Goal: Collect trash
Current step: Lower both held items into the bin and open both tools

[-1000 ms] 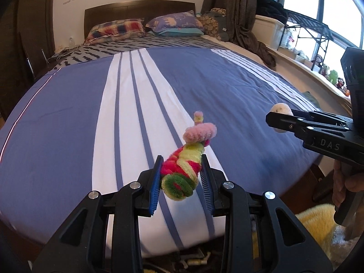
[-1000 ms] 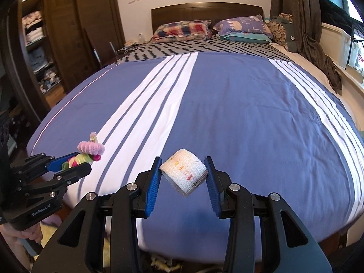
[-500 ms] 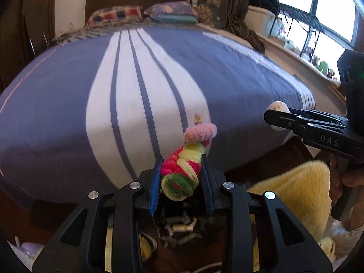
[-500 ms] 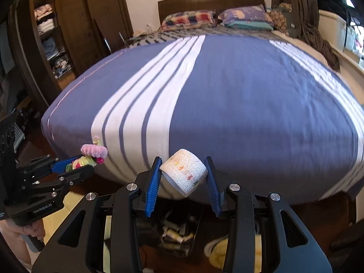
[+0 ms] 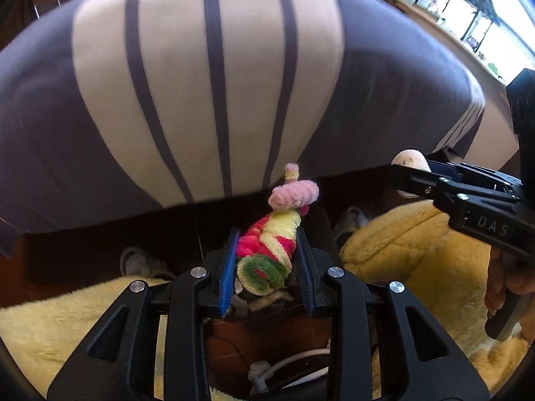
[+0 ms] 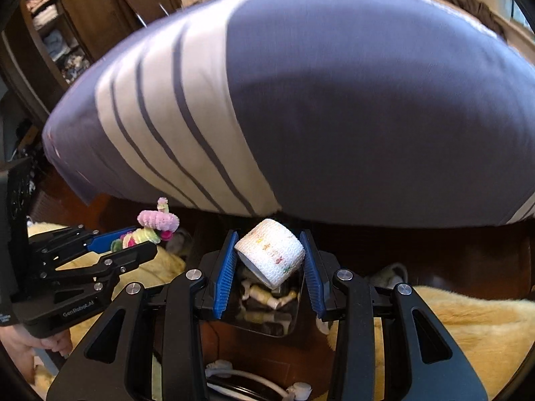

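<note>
Both held out level past the foot of the striped bed (image 5: 207, 77), above a dark bin (image 6: 267, 314) and yellow fluffy rug (image 5: 418, 250). Left gripper (image 5: 265, 260) clamped on a pipe-cleaner bundle (image 5: 272, 237), long axis running forward and up, pink coil at the far tip, green loop nearest the camera. Right gripper (image 6: 269, 260) squeezed onto a white tape roll (image 6: 271, 254), tilted, open end facing down-left toward the bin.

Motion-blurred striped bedspread (image 5: 214, 77); dark bin (image 6: 267, 314) mostly hidden behind right claw (image 6: 269, 257).
</note>
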`<state>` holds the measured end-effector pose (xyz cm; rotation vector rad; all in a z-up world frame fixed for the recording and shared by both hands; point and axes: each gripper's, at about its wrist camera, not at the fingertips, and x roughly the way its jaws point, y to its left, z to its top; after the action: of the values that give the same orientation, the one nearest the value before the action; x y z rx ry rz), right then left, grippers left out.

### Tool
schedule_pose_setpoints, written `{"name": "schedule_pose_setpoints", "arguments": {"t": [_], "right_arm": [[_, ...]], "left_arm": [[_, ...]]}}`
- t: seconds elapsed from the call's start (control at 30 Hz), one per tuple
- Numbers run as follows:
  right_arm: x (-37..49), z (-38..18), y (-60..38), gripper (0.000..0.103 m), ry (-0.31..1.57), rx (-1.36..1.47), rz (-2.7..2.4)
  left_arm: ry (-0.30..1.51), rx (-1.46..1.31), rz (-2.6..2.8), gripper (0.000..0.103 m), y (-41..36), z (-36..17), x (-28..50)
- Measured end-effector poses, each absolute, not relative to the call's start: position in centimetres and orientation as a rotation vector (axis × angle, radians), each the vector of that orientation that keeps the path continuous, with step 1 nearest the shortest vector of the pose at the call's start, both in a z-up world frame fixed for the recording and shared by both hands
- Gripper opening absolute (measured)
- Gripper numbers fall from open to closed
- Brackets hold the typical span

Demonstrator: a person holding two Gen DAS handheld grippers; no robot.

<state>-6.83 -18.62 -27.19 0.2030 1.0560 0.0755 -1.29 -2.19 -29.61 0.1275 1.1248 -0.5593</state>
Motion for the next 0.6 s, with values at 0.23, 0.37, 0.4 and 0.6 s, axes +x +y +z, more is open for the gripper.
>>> {"name": "schedule_pose_setpoints", "arguments": {"t": [0.23, 0.37, 0.4, 0.6], "right_arm": [[-4.6, -33.3, -18.1, 0.039, 1.178, 0.250, 0.063], [-3.5, -35.7, -17.9, 0.039, 1.226, 0.264, 0.062], [-3.2, -36.2, -17.8, 0.039, 1.236, 0.265, 0.064], [-2.3, -37.2, -17.8, 0.039, 1.258, 0.279, 0.069]], "left_arm": [[1.224, 0.149, -0.536, 0.030, -3.4, -35.0, -0.1], [1.276, 0.154, -0.535, 0.030, -3.9, -38.0, 0.4], [1.282, 0.154, -0.534, 0.030, -4.0, -38.4, 0.3], [1.313, 0.148, -0.525, 0.031, -4.0, -40.2, 1.1]]}}
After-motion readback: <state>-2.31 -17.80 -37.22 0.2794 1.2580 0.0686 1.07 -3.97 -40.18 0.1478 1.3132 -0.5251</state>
